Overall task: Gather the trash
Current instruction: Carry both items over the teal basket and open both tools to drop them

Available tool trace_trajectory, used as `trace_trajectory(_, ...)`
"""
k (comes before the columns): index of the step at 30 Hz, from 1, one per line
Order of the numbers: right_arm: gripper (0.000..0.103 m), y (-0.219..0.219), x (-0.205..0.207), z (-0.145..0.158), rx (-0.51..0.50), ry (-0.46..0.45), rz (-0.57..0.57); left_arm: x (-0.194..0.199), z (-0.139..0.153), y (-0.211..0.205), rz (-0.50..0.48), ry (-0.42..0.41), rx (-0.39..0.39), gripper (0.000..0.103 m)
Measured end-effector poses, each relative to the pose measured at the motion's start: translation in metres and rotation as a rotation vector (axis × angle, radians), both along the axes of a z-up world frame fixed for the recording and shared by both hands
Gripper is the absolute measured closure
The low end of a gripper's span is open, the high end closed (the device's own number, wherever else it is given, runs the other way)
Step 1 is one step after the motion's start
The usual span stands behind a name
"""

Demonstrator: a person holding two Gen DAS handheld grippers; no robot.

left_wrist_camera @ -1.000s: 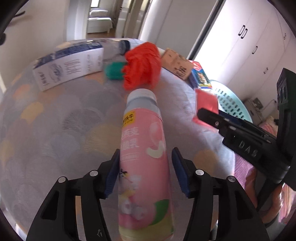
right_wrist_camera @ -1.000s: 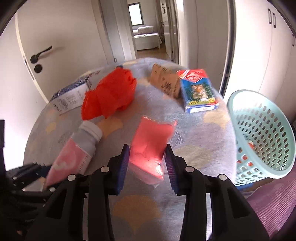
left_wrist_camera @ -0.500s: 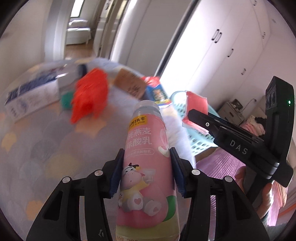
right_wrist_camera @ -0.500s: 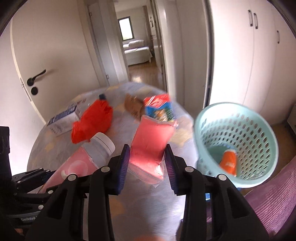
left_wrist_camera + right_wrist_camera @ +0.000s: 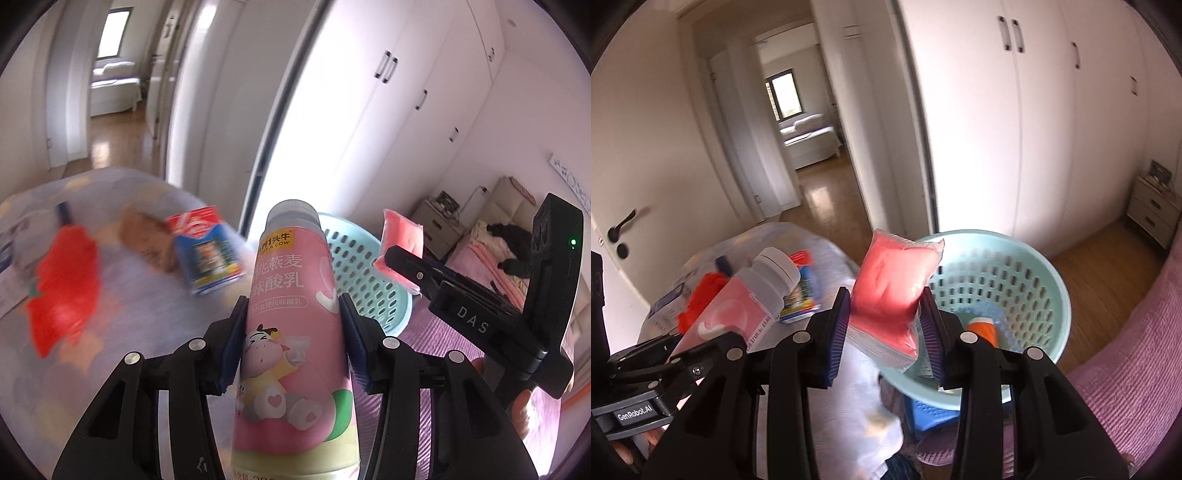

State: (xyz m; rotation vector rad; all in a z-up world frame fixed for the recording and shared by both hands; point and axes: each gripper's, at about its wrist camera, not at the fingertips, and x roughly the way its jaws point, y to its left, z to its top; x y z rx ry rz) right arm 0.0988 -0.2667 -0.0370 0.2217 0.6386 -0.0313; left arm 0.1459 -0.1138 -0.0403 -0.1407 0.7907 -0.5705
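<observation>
My left gripper (image 5: pixel 291 343) is shut on a pink yogurt bottle (image 5: pixel 291 332) with a grey cap, held up off the table; the bottle (image 5: pixel 746 299) also shows at the left of the right wrist view. My right gripper (image 5: pixel 884 332) is shut on a soft pink pouch (image 5: pixel 890 295), which hangs in front of the near rim of a light-blue perforated basket (image 5: pixel 1041 280). In the left wrist view the pouch (image 5: pixel 400 243) and the right gripper's black body sit to the right of the basket (image 5: pixel 391 295). An orange item (image 5: pixel 982 328) lies in the basket.
On the patterned round table (image 5: pixel 122 325) lie a red bag (image 5: pixel 62 288), a brown packet (image 5: pixel 147 240), a blue-and-red box (image 5: pixel 205 251) and a white box at the left edge. White cupboards stand behind the basket; a pink bed (image 5: pixel 1126 369) is at the right.
Both grippers have lifted from the table and swung right toward the basket, carrying the bottle and the pouch. The table items have slid to the left of both views.
</observation>
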Motion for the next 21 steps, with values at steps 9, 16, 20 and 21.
trace_trajectory(9,0.068,-0.065,0.014,-0.038,0.066,0.075,-0.152,0.038,-0.029,-0.068,-0.074,0.068,0.021,0.056)
trace_trajectory(16,0.068,-0.087,0.023,-0.062,0.098,0.129,-0.215,0.08,-0.058,-0.102,-0.059,0.164,0.05,0.056)
trace_trajectory(20,0.068,-0.089,0.031,-0.07,0.084,0.154,-0.237,0.096,-0.07,-0.117,-0.055,0.195,0.06,0.056)
trace_trajectory(21,0.068,-0.091,0.033,-0.073,0.09,0.164,-0.237,0.101,-0.073,-0.119,-0.052,0.205,0.067,0.056)
